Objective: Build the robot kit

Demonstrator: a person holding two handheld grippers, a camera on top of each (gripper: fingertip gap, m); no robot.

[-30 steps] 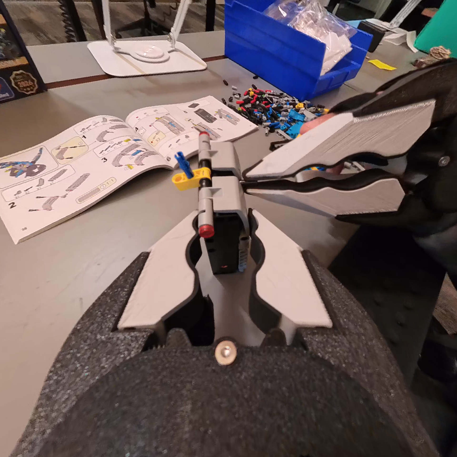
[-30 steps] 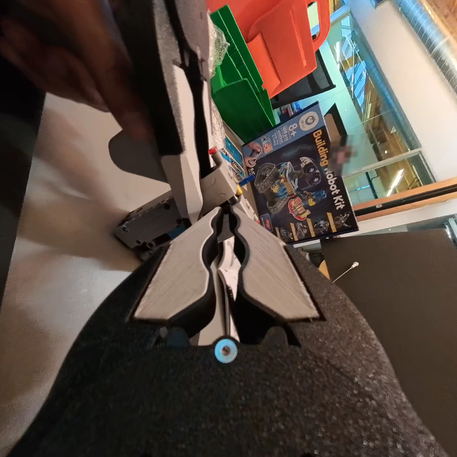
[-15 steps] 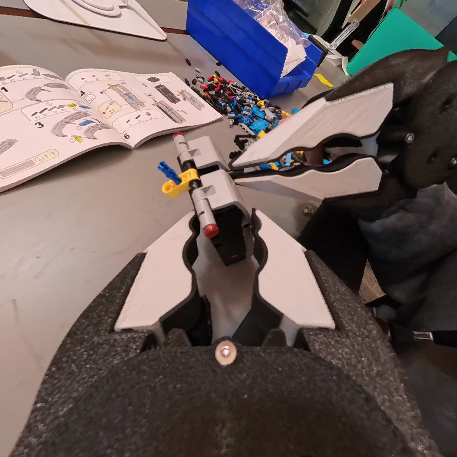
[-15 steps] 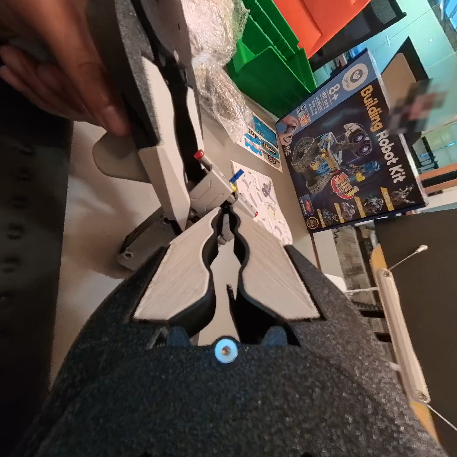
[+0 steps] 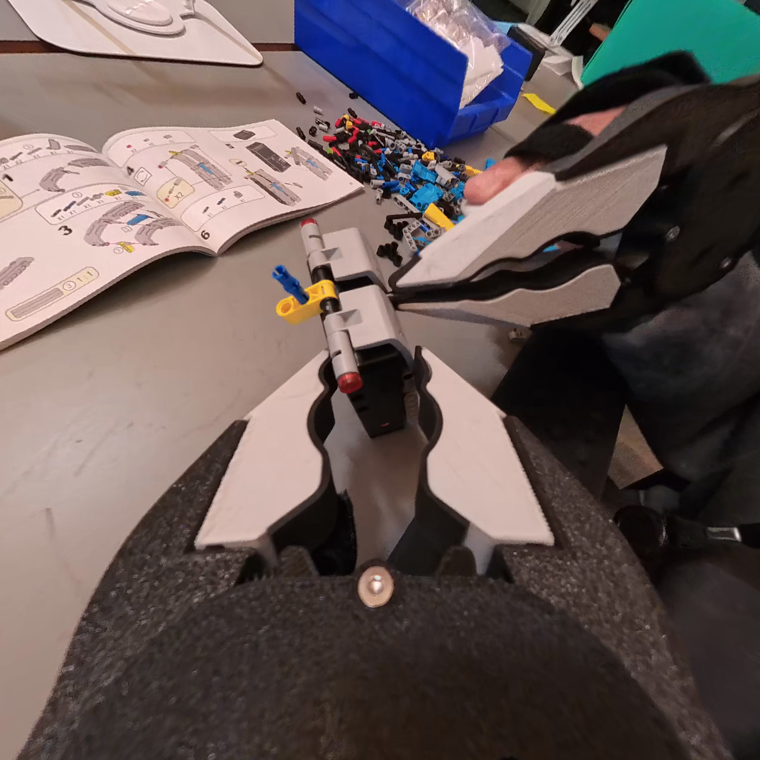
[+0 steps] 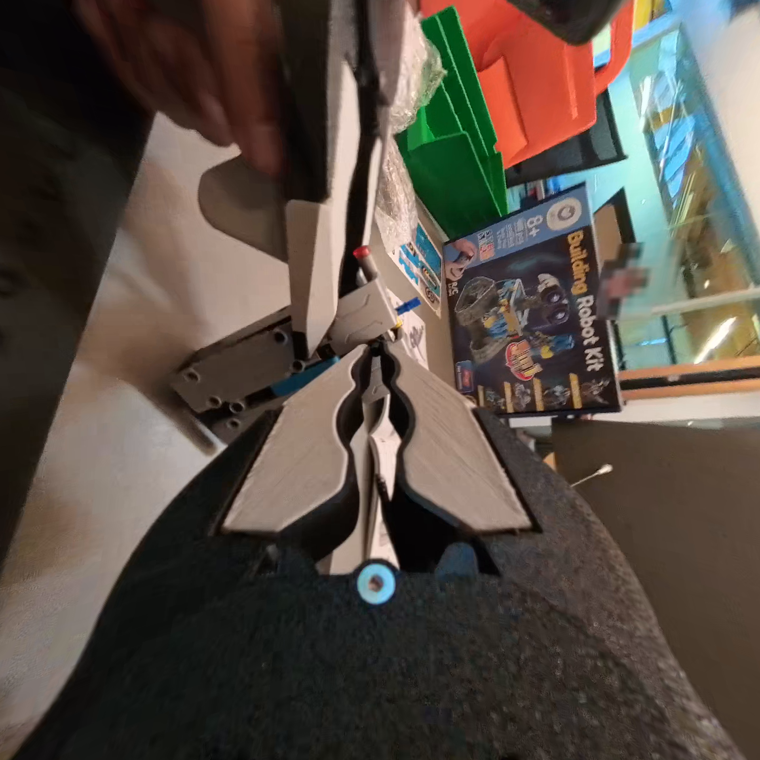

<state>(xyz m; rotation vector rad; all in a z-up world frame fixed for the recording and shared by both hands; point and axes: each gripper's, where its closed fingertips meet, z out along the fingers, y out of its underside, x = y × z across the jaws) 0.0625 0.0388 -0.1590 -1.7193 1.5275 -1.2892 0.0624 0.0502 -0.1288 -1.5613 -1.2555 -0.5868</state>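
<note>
The left gripper holds a grey and black building-block assembly above the grey worktop, its jaws clamped on the assembly's black rear block. Along the assembly's left side runs a black axle with red end caps, carrying a yellow connector piece with a blue pin stuck in it. From the right, the right gripper reaches in sideways; its jaws are nearly pressed together, tips meeting the assembly's right edge at the gap between its two grey covers. Whether they pinch a small part there cannot be told. In the right wrist view the same gripper has its tips at the assembly, beside the left gripper's grey finger.

Farther out lies an open white instruction booklet on the left, then a scattered heap of small coloured building pieces, and behind it a blue plastic bin holding clear bags. A dark blue kit box stands beyond.
</note>
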